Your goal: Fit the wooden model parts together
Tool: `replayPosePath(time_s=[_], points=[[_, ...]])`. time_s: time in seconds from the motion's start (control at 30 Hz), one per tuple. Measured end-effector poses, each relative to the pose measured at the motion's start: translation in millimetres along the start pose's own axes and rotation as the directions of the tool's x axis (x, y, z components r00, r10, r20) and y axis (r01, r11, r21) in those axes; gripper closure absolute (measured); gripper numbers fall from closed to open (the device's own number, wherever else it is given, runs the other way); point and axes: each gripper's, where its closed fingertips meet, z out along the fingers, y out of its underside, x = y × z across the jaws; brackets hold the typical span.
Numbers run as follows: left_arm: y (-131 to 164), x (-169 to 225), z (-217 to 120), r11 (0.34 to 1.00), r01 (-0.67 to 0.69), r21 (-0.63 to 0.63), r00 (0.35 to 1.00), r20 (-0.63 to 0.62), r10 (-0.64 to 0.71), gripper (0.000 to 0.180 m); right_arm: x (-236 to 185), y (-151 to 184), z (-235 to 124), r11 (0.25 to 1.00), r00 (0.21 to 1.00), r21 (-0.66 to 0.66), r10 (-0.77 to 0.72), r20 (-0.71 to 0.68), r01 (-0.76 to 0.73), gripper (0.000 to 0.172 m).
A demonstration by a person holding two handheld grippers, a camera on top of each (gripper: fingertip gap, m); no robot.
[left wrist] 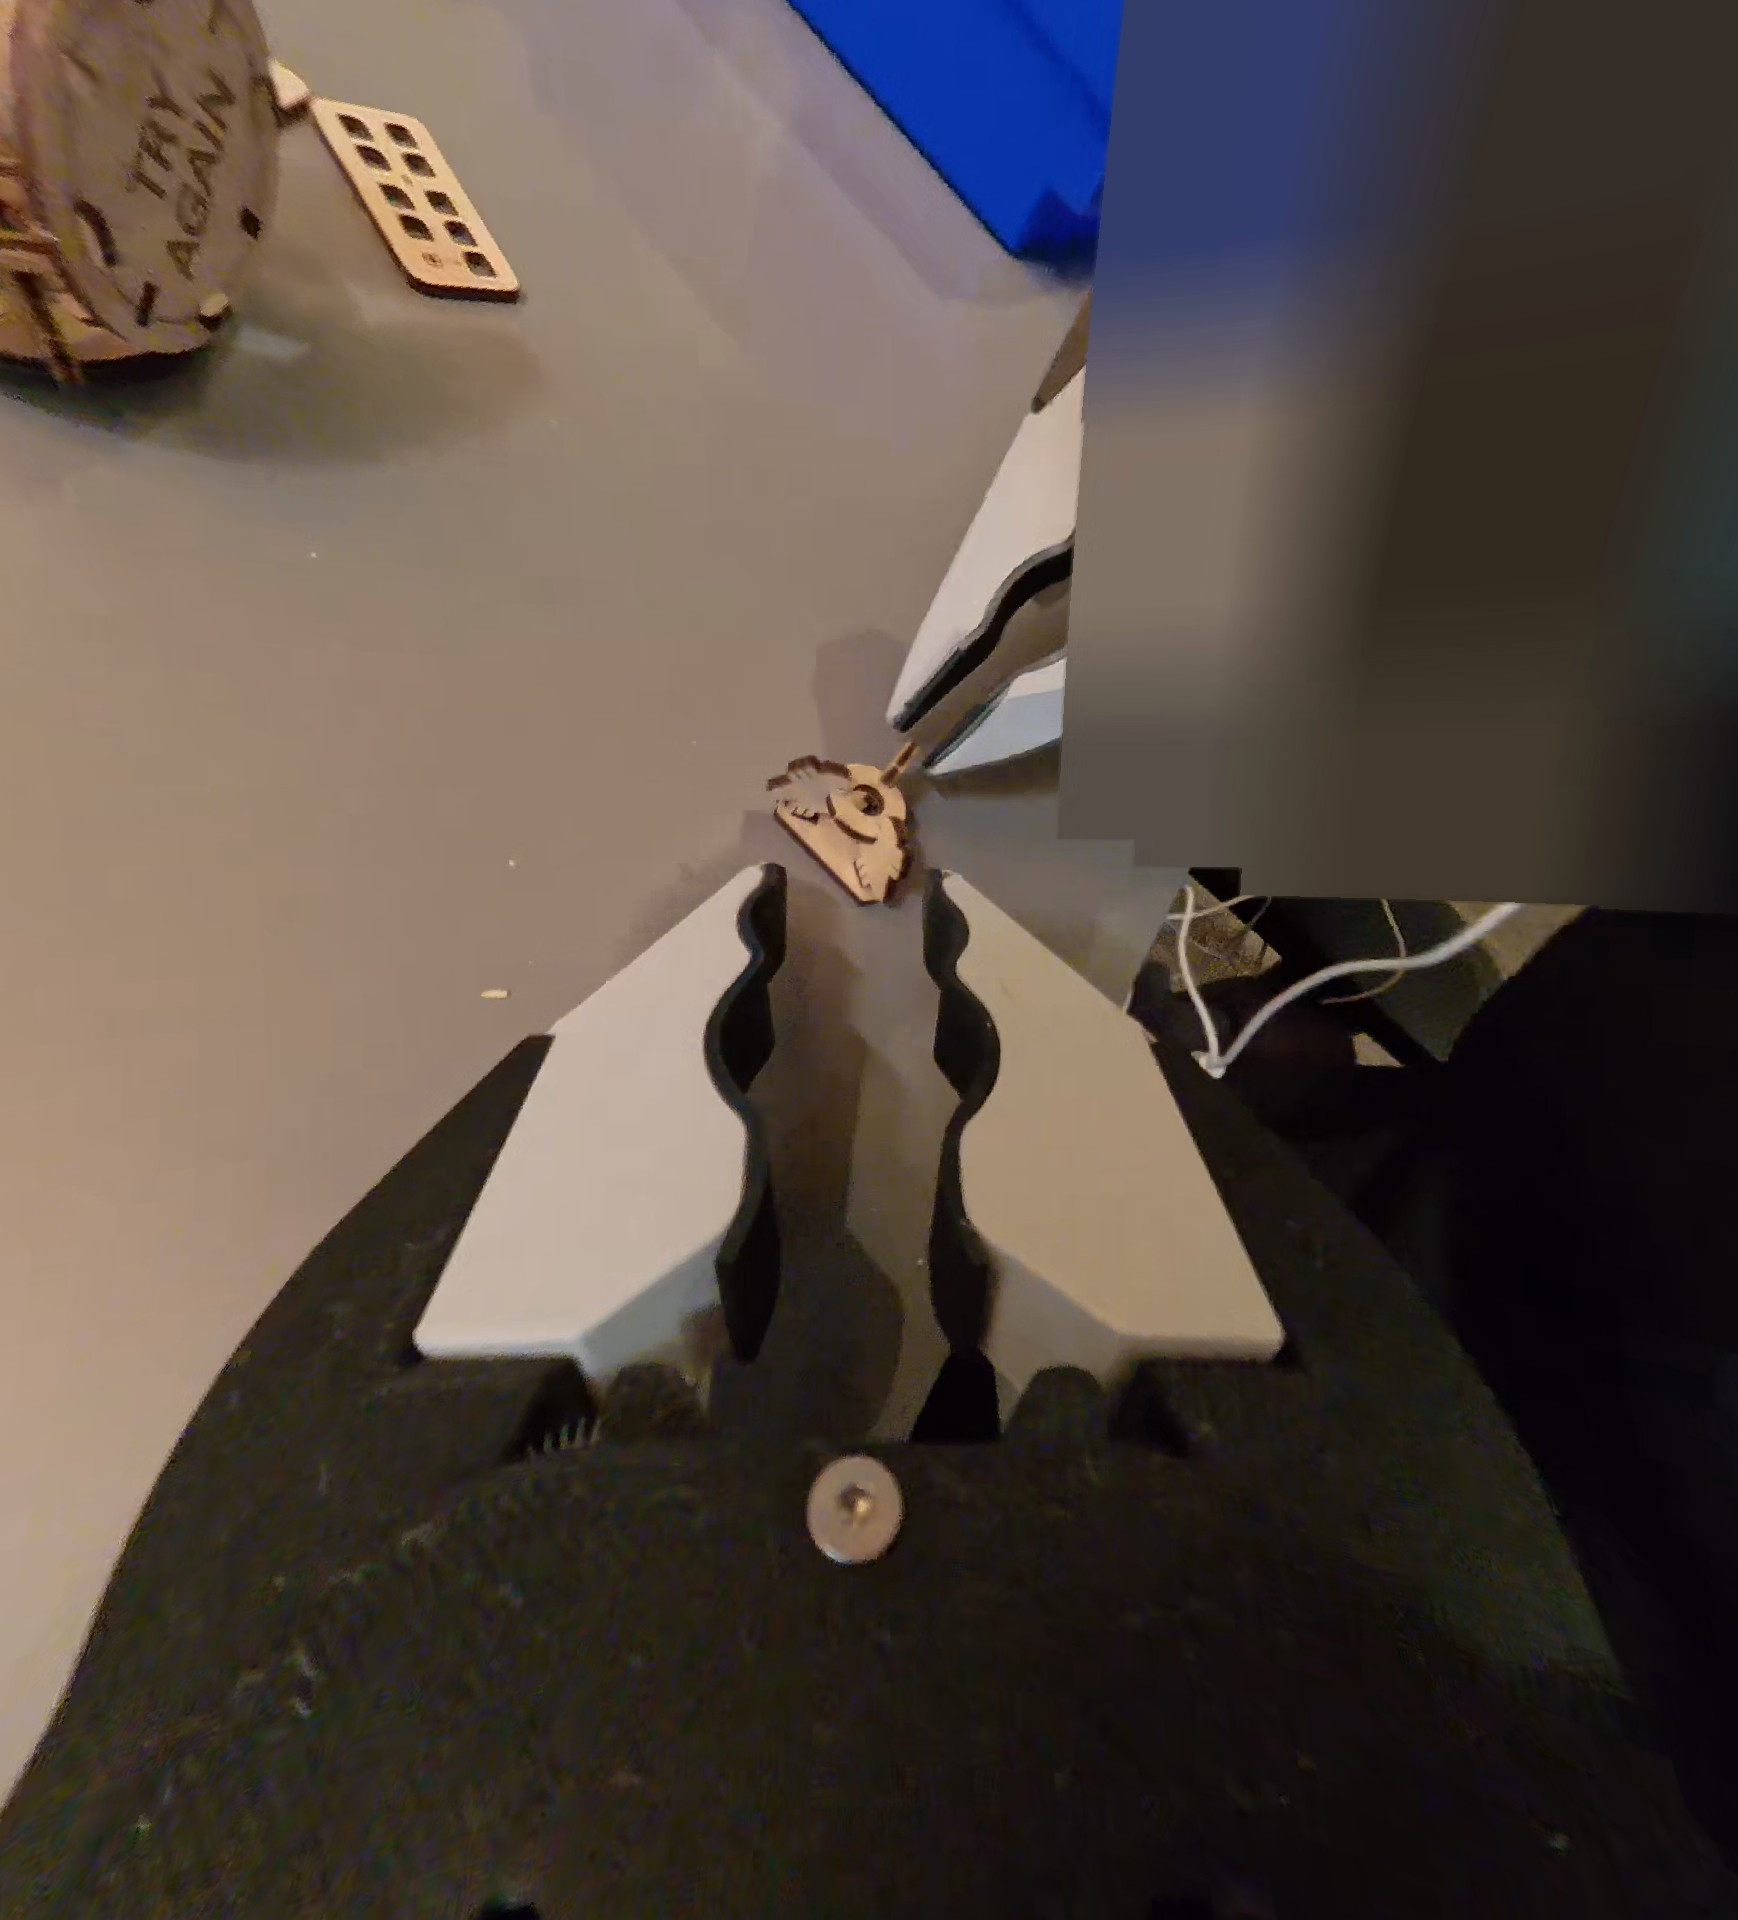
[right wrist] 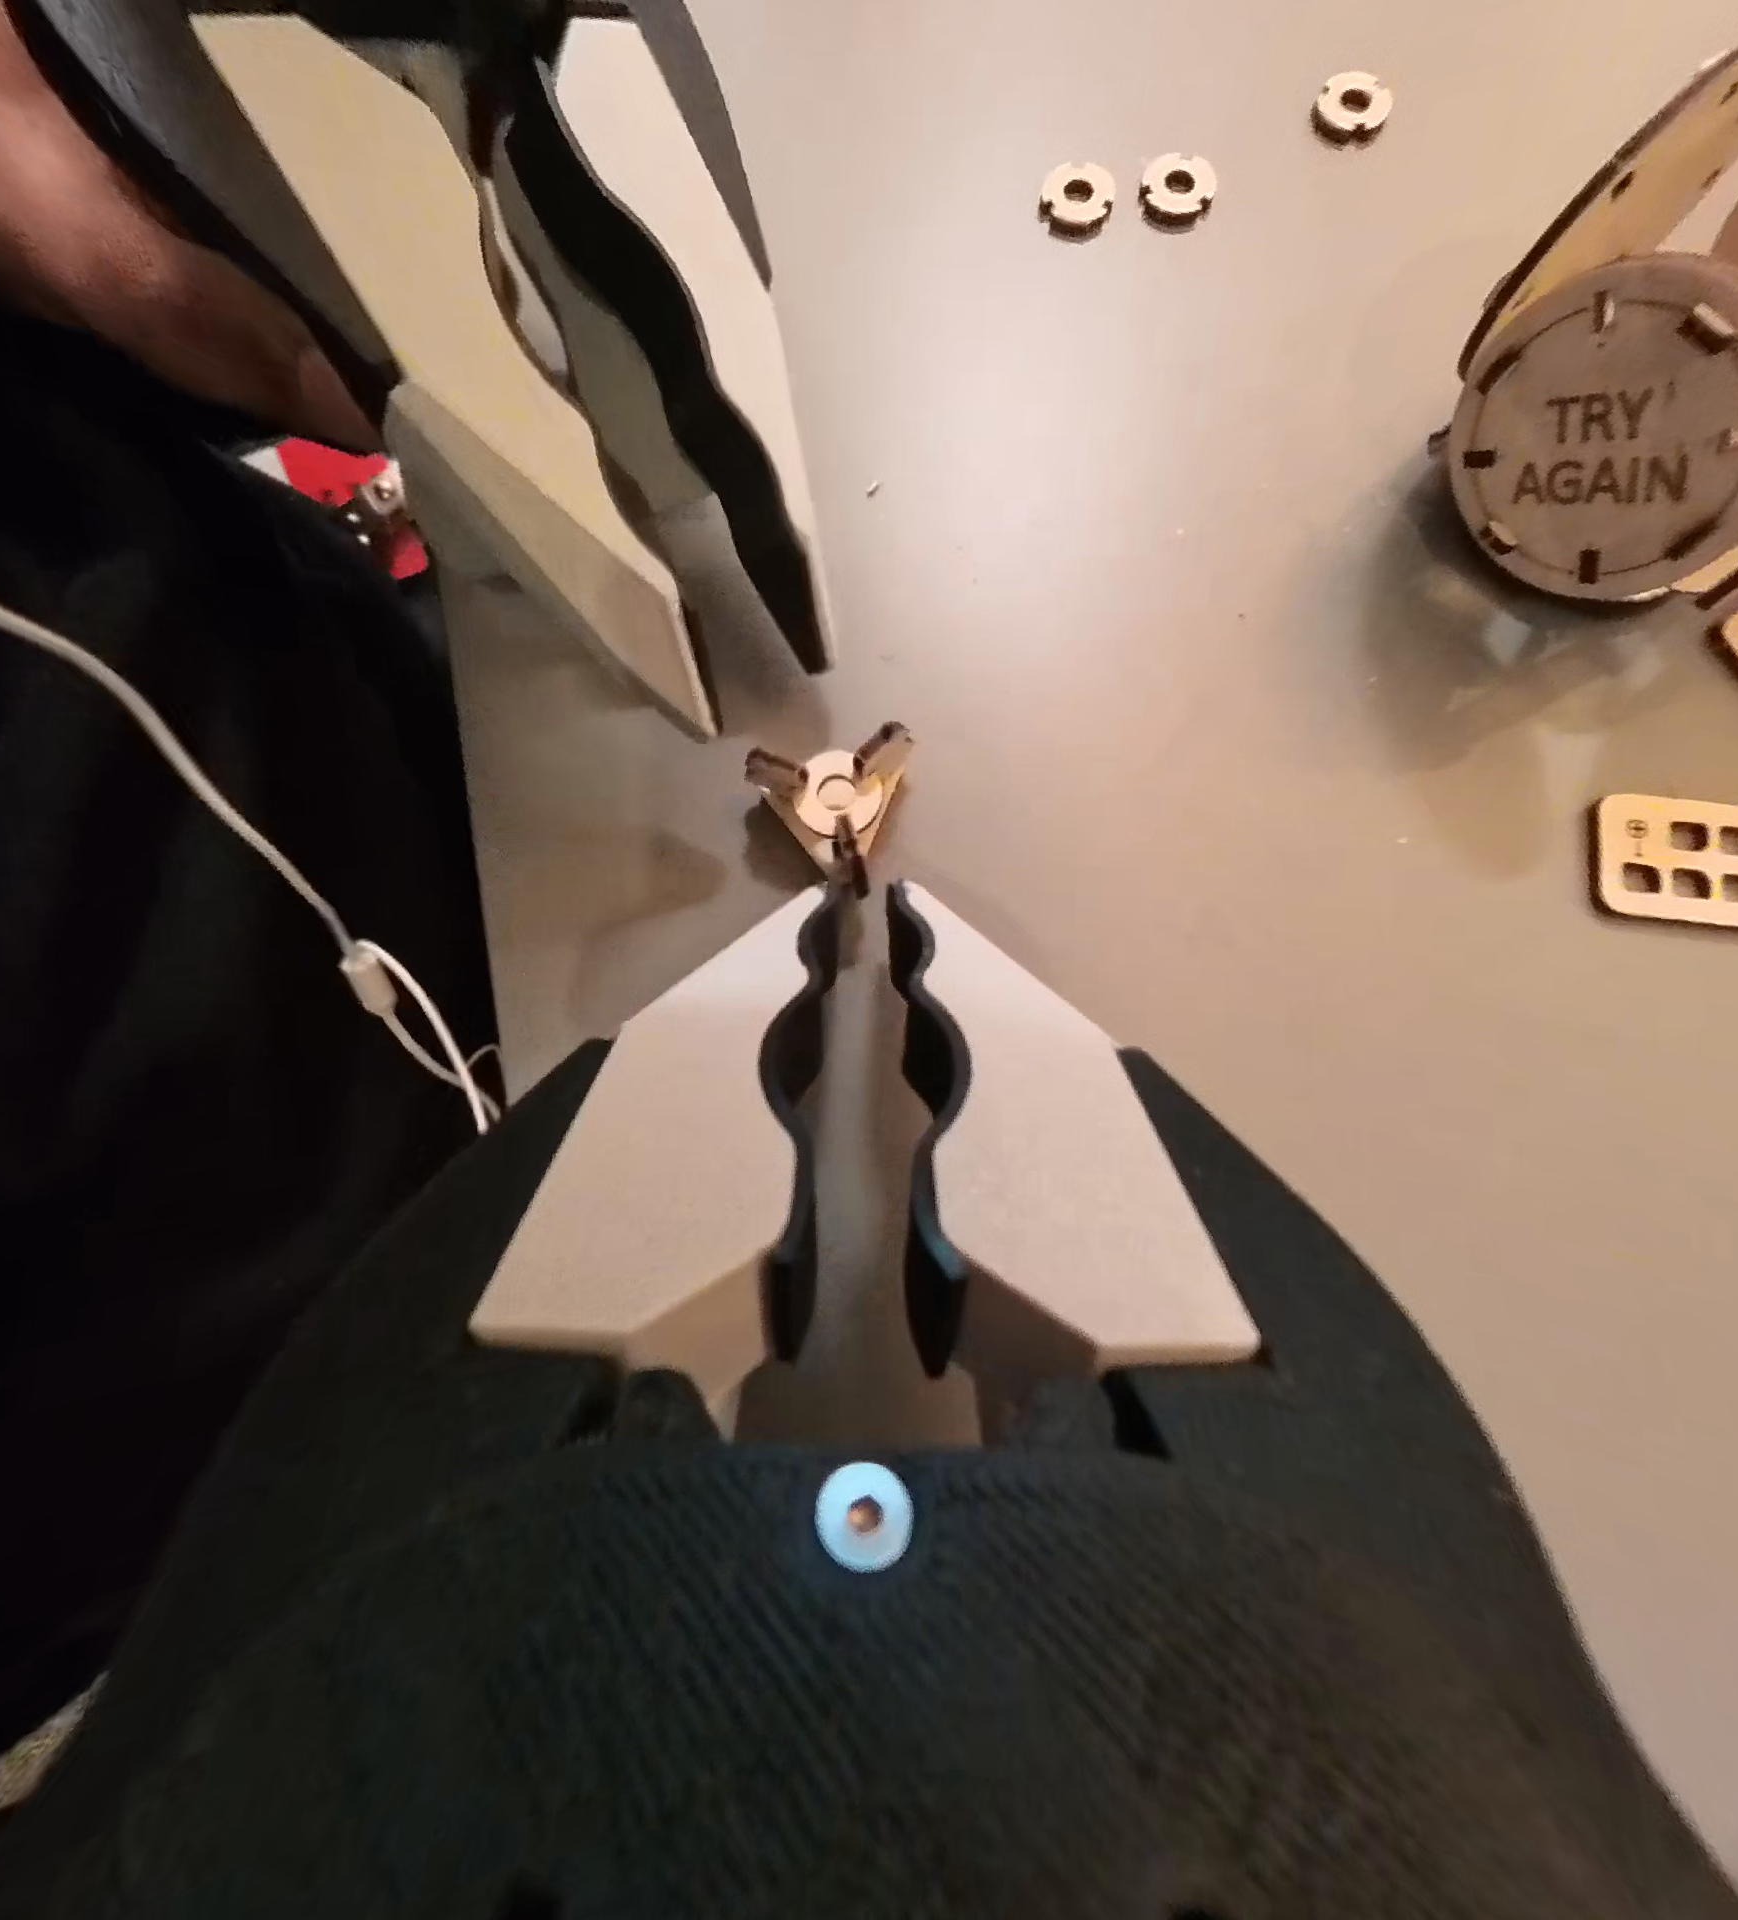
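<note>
Fingers [left wrist: 657,1039] of the left gripper [left wrist: 849,883] are standing apart on nothing, with the small three-pronged wooden piece [left wrist: 849,821] lying on the grey table [left wrist: 325,727] just ahead of their tips. Right gripper [right wrist: 860,899] is facing the piece from the opposite side, jaws gaping narrowly, one prong [right wrist: 849,868] pointing into the gap.

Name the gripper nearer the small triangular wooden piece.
Right. The right gripper has its tips at one upright tab of the triangular wooden piece; the left gripper stops just short, open.
</note>
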Motion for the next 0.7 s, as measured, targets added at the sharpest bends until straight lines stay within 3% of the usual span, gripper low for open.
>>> replayPosePath(time_s=[0.3, 0.7], points=[[4.5, 5.2, 4.2, 0.996, -0.091, -0.022, 0.995, 0.030, 0.091, 0.165, -5.1, -2.7, 4.9, 0.998, 0.993, 0.057, -0.040, 0.111, 0.034, 0.169], [5.2, 2.3, 6.9, 0.998, -0.035, -0.047, 0.999, 0.009, 0.035, 0.176, -8.6, -4.9, 8.9, 0.997, 0.994, 0.064, -0.056, 0.098, 0.050, 0.171]])
